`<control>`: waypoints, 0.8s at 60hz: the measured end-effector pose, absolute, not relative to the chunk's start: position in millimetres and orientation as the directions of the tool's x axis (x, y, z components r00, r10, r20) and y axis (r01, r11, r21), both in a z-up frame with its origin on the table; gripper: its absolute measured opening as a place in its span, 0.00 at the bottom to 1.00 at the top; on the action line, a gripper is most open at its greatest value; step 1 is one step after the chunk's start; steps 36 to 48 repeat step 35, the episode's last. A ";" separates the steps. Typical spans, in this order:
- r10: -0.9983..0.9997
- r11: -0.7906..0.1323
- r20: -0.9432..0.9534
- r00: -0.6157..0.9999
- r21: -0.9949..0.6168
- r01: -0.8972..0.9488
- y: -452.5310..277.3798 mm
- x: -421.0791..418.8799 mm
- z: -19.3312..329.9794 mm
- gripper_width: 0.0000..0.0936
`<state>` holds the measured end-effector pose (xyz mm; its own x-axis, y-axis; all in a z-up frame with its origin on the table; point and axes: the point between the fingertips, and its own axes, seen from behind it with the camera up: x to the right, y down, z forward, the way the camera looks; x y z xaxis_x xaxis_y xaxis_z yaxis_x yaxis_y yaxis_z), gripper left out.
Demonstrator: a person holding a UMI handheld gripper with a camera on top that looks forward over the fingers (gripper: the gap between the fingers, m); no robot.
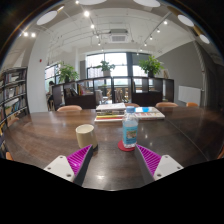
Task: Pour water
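So nothing's poured yet: your gripper (pixel 113 160) sits spread apart and empty at bottom centre, clear plastic blue-labelled water bottle (pixel 130 129) and squat beige cup (pixel 85 135) untouched mid-frame.

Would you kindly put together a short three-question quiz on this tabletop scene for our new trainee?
1. True or false: the water bottle stands upright on the wooden table.
2. Which item sits beside the bottle, just ahead of the gripper? A) a paper cup B) a kettle C) a plate
3. Fill in: the gripper's fingers are ____ and hold nothing.

Key
1. True; it stands on a small red coaster.
2. A.
3. open; both things stand beyond the pink pads, untouched.
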<state>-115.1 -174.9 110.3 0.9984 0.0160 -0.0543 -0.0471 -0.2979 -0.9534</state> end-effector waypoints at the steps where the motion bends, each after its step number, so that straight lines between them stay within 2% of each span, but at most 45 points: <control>1: 0.016 -0.296 -0.055 0.998 -0.954 -0.048 -176.1 -115.1 113.1 0.92; 18: -0.017 -0.290 -0.023 1.000 -0.957 -0.027 -199.5 -100.2 144.8 0.91; 48: -0.025 -0.293 -0.021 0.999 -0.956 -0.028 -210.9 -95.6 151.4 0.92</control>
